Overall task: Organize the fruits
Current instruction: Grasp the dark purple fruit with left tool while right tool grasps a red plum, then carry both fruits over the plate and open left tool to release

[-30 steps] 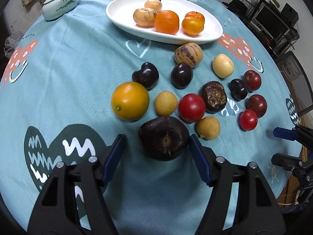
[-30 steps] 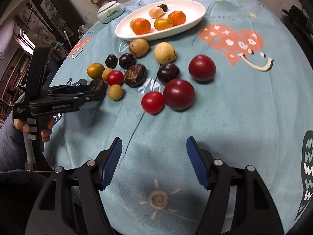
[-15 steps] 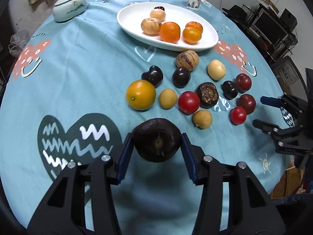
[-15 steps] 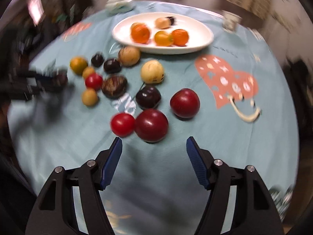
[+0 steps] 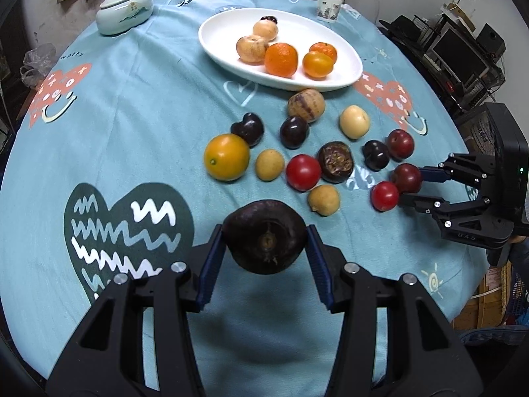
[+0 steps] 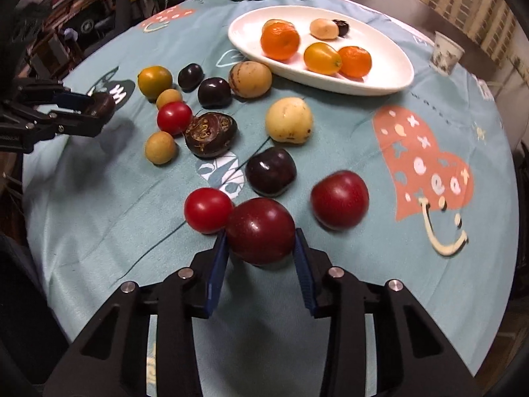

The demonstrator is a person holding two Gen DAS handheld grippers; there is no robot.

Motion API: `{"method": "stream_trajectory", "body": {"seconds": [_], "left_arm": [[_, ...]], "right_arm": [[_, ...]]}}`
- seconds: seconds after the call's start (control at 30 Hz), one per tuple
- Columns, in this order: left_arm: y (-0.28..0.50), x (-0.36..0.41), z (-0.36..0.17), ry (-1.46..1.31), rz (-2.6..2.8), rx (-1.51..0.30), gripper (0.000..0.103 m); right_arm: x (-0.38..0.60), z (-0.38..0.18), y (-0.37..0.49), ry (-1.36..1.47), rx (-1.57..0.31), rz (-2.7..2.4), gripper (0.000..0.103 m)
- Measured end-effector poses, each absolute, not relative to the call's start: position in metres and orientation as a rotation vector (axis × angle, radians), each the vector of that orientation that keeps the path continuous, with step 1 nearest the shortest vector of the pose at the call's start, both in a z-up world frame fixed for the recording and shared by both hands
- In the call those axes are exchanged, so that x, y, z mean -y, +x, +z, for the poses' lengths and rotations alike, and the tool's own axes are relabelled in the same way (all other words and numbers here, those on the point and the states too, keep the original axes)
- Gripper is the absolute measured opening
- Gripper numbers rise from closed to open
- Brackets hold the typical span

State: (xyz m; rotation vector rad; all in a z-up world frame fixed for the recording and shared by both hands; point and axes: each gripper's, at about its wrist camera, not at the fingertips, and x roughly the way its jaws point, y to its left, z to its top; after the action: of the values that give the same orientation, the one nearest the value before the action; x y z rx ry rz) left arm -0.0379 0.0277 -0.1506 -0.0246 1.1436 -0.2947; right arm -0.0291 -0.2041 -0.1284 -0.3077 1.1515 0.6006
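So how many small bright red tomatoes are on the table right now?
2. One tomato sits beside the wrinkled dark fruit; the other tomato touches the dark red plum in the right gripper.

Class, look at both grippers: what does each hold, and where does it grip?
Left gripper clamps a dark brown fruit by its two sides. Right gripper grips a dark red plum at its sides.

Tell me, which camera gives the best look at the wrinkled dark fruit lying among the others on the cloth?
The right wrist view: the wrinkled dark fruit lies close and large there, its shrivelled top clear. In the left wrist view the same fruit looks smaller and farther off, between a red tomato and a dark plum.
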Motion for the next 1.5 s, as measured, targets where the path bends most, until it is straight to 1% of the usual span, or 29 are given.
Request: {"method": "stream_trajectory", "body": {"seconds": [0.23,0.4,0.7,0.97,1.5], "left_arm": [[-0.033,-0.008,-0.139,0.029,-0.331,-1.124,0.050],[-0.029,0.004,-0.129,0.087,-0.342,-1.112,0.050],[-0.030,0.017,-0.125,0.162,-0.380,-1.113,0.050],[-0.020,0.021,-0.135,0.161,-0.406,-1.137,0.050],[0.002,0.016,-0.152,0.129,-0.430,-1.185,0.050]], "right_arm": [[0.222,-0.110,-0.047,-0.082,-1.131,0.573,0.039],[0.202,-0.101,-0.069,0.024,-1.109,0.635,0.039],[0.170,-0.114,-0.081,0.069,-1.143,0.658,0.039],[0.168,-0.125,-0.078,0.074,-1.180,0.637,0.039],[0.160,-0.128,-0.058,0.092,-1.218,0.680,0.039]]}}
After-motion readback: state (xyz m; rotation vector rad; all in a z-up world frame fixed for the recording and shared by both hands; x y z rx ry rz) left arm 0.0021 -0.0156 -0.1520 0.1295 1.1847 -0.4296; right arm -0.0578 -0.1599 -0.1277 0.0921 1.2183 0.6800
